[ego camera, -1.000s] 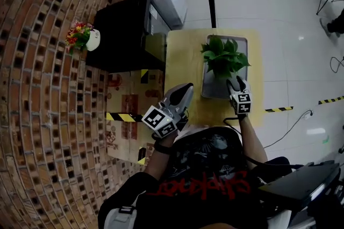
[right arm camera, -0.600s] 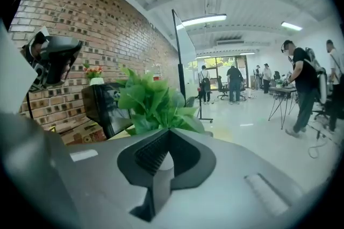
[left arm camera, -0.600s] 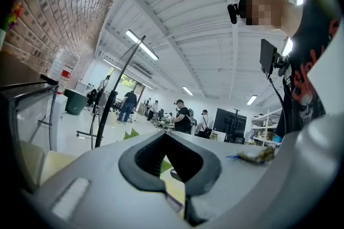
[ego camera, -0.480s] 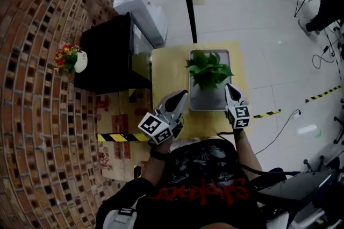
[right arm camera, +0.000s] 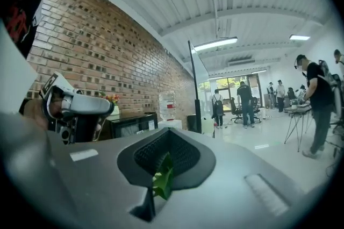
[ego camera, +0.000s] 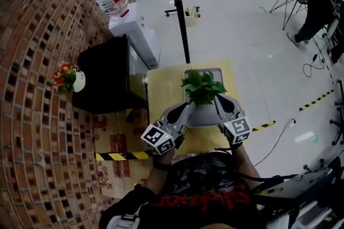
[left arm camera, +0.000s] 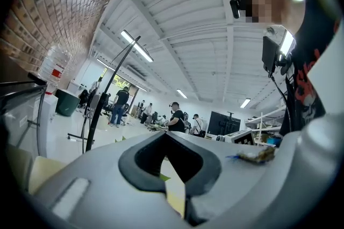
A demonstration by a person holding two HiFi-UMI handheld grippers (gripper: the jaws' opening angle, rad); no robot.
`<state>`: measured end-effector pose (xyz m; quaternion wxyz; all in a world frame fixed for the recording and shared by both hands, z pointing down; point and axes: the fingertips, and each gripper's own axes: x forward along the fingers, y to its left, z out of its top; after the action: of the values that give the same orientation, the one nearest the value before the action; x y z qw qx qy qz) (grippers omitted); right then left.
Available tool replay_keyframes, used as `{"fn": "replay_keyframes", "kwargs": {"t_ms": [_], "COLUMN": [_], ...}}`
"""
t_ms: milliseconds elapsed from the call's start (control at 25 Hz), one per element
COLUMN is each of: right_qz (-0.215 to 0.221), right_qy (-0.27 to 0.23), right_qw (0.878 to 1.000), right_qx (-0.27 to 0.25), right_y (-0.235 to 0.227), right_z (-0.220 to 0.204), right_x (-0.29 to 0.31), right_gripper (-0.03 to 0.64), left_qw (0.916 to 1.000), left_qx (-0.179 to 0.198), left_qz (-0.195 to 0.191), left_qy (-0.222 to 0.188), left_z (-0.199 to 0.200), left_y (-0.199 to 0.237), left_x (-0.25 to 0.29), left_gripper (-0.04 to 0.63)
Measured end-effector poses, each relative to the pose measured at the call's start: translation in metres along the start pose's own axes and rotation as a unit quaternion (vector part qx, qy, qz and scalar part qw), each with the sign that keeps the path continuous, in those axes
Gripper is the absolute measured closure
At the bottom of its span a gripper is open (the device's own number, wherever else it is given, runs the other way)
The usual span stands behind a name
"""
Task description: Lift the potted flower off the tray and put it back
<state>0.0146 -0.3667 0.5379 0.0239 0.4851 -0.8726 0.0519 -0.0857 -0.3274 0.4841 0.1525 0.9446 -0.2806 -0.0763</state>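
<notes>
right gripper closed, pinching a leaf of the plant | plant seemingly hung over tray on desk | tray below, long axis away from person | left gripper closed, empty, near | pinch showed only in right gripper view; tray only in head view

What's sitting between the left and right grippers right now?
The potted flower, over the tray: the head view shows it between the left gripper and the right gripper, whose shut jaws pinch a leaf.
</notes>
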Motion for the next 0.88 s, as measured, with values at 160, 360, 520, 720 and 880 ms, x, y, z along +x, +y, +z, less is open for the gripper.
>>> {"fn": "replay_keyframes", "kwargs": {"t_ms": [160, 360, 520, 720, 880], "right_qz": [0.02, 0.034, 0.033, 0.058, 0.049], "right_qy": [-0.015, -0.021, -0.015, -0.012, -0.01], "right_qw": [1.0, 0.999, 0.999, 0.998, 0.998], "right_qx": [-0.007, -0.026, -0.023, -0.037, -0.03], "right_y": [0.019, 0.041, 0.06, 0.069, 0.082], "right_z": [0.032, 0.061, 0.068, 0.073, 0.073], "right_x": [0.004, 0.0, -0.006, 0.011, 0.007], "right_gripper": [0.614, 0.614, 0.614, 0.614, 0.614], "left_qw": [1.0, 0.9998, 0.9997, 0.9995, 0.9993], "left_qx": [-0.002, 0.007, 0.009, 0.009, 0.008], "left_qz": [-0.009, -0.018, -0.02, -0.021, -0.036], "left_qy": [-0.003, 0.0, 0.008, -0.02, -0.005], "left_z": [0.008, 0.011, 0.007, 0.019, 0.016], "left_y": [-0.005, -0.012, -0.013, -0.017, -0.025], "left_x": [0.001, -0.004, -0.016, -0.016, -0.026], "left_gripper": [0.594, 0.594, 0.594, 0.594, 0.594]}}
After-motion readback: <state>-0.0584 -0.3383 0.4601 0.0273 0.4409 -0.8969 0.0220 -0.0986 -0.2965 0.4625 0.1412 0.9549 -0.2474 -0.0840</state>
